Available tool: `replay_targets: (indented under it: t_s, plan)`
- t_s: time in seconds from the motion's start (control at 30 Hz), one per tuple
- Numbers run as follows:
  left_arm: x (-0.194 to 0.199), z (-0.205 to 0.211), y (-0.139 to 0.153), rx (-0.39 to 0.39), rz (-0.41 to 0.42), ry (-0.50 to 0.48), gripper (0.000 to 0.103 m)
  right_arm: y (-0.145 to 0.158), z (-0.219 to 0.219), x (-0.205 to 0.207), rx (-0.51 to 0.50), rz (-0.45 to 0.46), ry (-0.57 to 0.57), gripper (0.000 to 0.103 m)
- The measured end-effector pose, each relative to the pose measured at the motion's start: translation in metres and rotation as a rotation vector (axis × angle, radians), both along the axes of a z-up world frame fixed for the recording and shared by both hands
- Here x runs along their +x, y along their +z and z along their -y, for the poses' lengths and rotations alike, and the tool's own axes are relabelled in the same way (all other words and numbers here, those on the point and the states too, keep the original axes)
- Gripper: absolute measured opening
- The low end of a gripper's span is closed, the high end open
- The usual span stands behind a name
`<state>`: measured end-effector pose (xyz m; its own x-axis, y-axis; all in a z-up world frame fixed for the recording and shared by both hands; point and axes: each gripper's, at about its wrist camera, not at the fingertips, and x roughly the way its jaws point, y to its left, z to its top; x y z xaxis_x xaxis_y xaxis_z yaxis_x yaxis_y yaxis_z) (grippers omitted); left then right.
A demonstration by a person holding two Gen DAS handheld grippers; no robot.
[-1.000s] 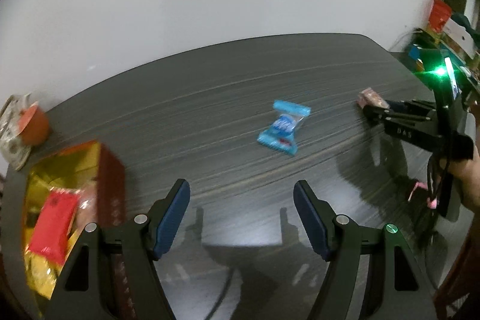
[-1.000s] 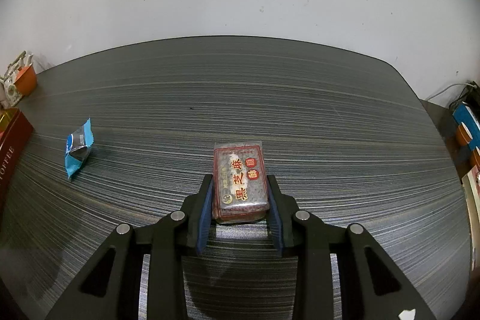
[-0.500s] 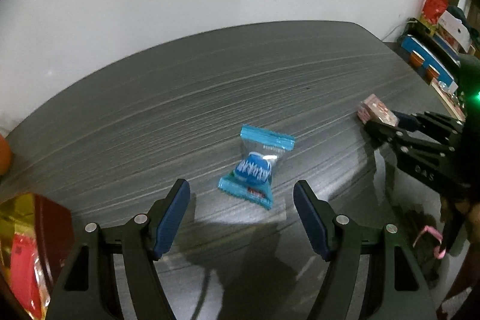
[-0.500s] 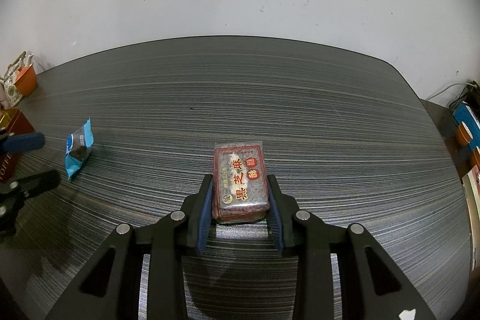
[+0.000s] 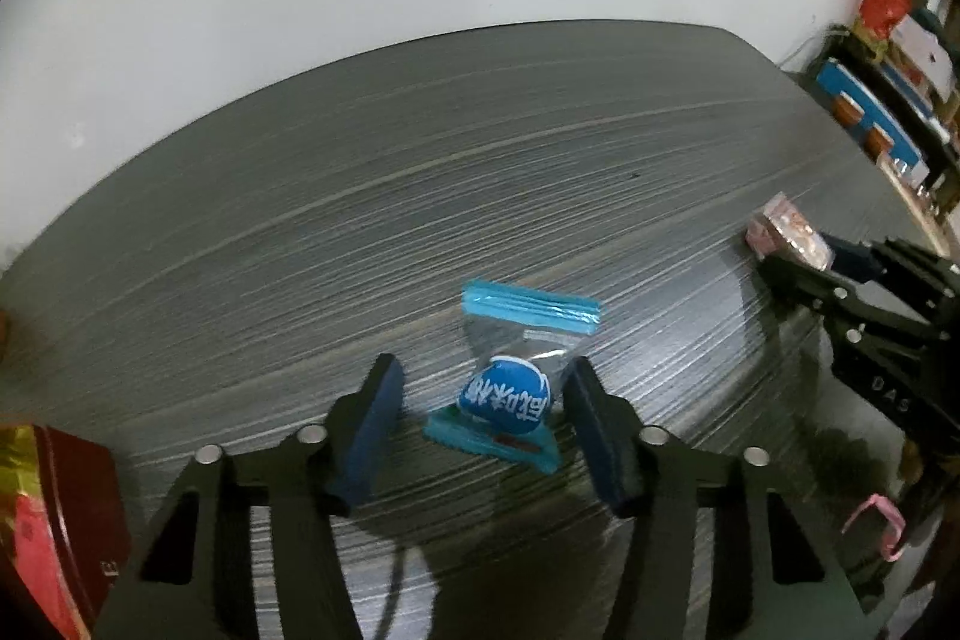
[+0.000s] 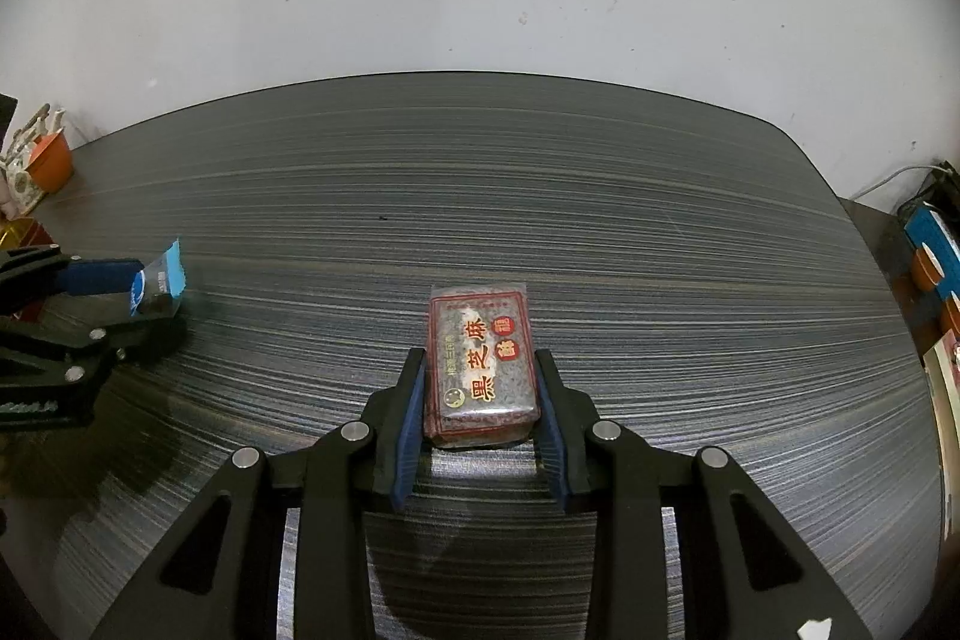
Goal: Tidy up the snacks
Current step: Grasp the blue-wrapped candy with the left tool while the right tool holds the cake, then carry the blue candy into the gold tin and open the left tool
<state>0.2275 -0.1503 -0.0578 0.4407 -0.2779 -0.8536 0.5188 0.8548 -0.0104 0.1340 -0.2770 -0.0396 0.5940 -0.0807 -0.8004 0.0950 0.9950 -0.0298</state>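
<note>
White Chinese characters are printed on the round blue face of the candy (image 5: 507,396), but seen from the left wrist camera they stand upside down and are too blurred to be read. The letters "DAS" are seen in pale print on the black body of the right gripper (image 5: 798,261). On the sesame cake (image 6: 480,355), large red characters outlined in gold are read as "黑芝麻"; the smaller labels and round seal beside them cannot be made out.
</note>
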Motion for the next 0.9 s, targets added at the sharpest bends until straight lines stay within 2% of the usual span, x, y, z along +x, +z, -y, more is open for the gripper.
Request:
replay_targets:
  t_s: [0.07, 0.1, 0.33, 0.57, 0.8, 0.9]
  plan:
    - [0.000, 0.002, 0.001, 0.001, 0.001, 0.000, 0.040, 0.000, 0.000, 0.000, 0.000, 0.000, 0.000, 0.031]
    - [0.000, 0.005, 0.001, 0.001, -0.002, 0.000, 0.032, 0.000, 0.000, 0.000, 0.000, 0.000, 0.000, 0.031]
    - [-0.012, -0.009, 0.004, 0.038, 0.014, 0.019, 0.030, -0.001, 0.000, 0.001, 0.000, 0.000, 0.000, 0.031]
    - [-0.033, -0.020, 0.017, 0.001, 0.021, 0.073, 0.030, 0.001, 0.000, 0.001, 0.003, 0.000, 0.001, 0.031]
    - [-0.061, -0.038, 0.028, 0.009, 0.026, 0.159, 0.030, 0.001, 0.000, 0.002, 0.003, 0.001, 0.001, 0.031]
    - [-0.079, -0.053, 0.041, 0.009, 0.054, 0.190, 0.030, 0.000, 0.000, 0.002, 0.007, 0.001, 0.000, 0.032]
